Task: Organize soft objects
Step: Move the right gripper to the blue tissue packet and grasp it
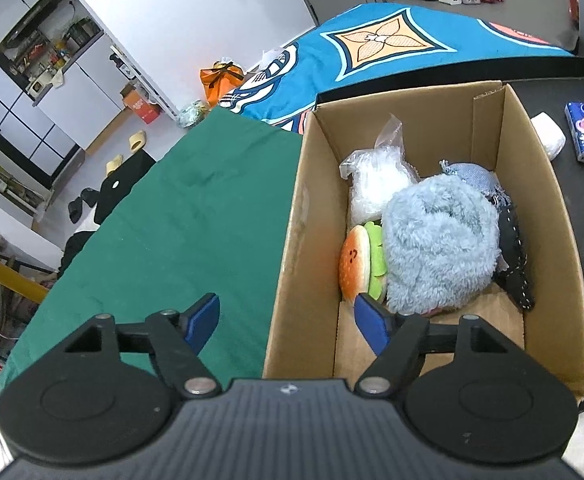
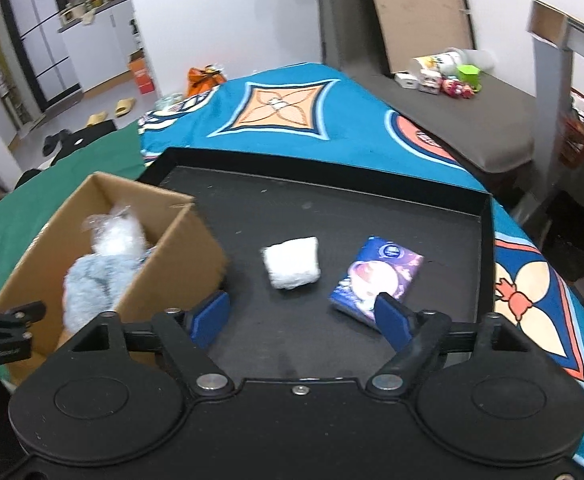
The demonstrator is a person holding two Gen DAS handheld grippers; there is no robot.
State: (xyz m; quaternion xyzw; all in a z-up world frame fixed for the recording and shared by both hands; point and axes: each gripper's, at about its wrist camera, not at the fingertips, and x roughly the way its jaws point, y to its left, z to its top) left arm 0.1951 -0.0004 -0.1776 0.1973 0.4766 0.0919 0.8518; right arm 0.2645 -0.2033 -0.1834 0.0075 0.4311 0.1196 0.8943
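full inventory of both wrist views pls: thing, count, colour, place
cardboard box: 1, brown, open, on black tray's left side
fluffy plush: 1, light blue, inside box
burger plush: 1, orange and green, inside box, left of fluffy plush
clear plastic bag: 1, white contents, box's far end
dark stitched fabric item: 1, black, box's right side
white soft bundle: 1, on tray, right of box
tissue pack: 1, blue-purple, on tray, right of bundle
black tray: 1, on patterned blue blanket
green cloth: 1, left of box
left gripper: open, empty, over box's near edge
right gripper: open, empty, above tray
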